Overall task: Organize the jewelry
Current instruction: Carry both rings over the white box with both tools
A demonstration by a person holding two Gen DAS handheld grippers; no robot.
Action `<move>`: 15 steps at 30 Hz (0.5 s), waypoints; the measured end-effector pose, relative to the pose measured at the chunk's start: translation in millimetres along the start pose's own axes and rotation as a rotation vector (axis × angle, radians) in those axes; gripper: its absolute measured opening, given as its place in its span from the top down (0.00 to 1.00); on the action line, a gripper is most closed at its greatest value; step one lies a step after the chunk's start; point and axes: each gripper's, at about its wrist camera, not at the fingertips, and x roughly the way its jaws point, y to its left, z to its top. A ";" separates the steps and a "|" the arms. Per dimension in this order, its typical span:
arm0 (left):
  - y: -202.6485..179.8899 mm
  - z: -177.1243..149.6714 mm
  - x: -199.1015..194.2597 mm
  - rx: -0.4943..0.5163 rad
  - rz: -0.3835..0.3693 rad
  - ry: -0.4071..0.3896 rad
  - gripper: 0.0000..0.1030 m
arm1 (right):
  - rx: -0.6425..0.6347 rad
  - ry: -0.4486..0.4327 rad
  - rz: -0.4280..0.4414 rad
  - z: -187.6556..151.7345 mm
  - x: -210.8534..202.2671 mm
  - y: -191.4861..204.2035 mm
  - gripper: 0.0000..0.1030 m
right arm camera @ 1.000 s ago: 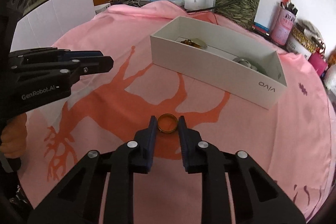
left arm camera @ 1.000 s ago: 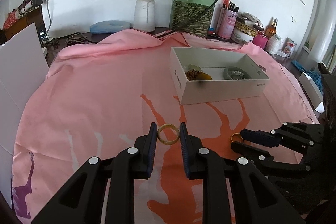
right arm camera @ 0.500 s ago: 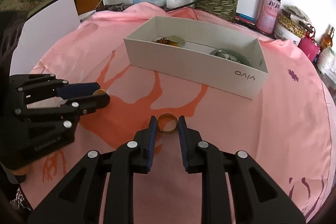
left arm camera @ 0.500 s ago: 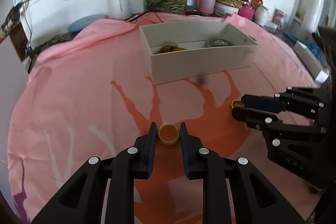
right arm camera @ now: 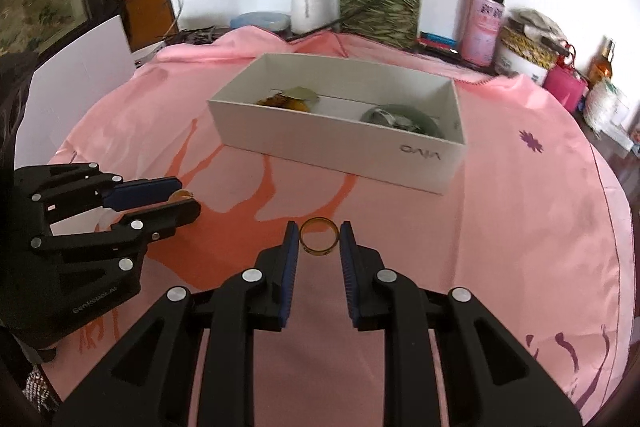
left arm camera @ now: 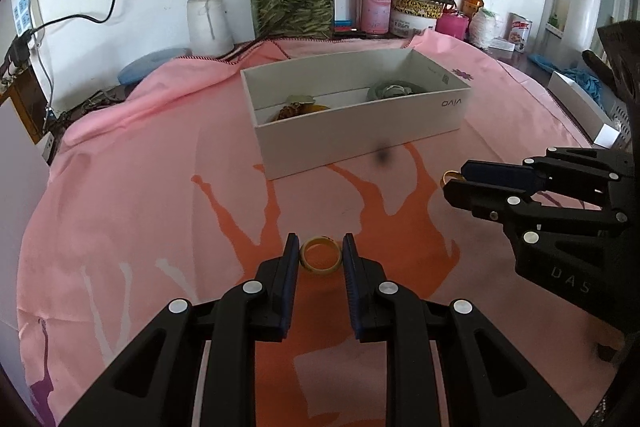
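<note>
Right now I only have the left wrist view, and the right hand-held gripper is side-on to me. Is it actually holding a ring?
Observer: Yes. In the right wrist view, the right hand-held gripper is shut on a dark gold ring, pinched across its width between the pads.
Operator: Is the box lined up ahead of it?
Observer: Roughly. The white box lies ahead with a long side wall facing that gripper, angled so its right end sits nearer. Bare pink cloth lies between them.
Operator: Anything off to the left that I'm missing?
Observer: A framed picture at the far left, behind the white board.
</note>
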 end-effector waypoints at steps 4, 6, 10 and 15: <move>-3.2 5.8 9.0 -0.009 -0.009 0.029 0.79 | -0.010 0.039 -0.008 -3.0 8.8 2.1 0.81; -8.3 10.4 12.5 0.004 0.000 0.031 0.79 | -0.011 0.038 -0.003 -3.4 8.5 2.4 0.80; -17.3 22.2 12.9 0.005 -0.002 0.015 0.79 | 0.022 0.009 0.001 -0.7 3.0 -4.7 0.81; -24.4 43.9 -0.5 0.005 -0.006 -0.049 0.79 | 0.061 -0.044 -0.013 11.8 -10.9 -14.6 0.81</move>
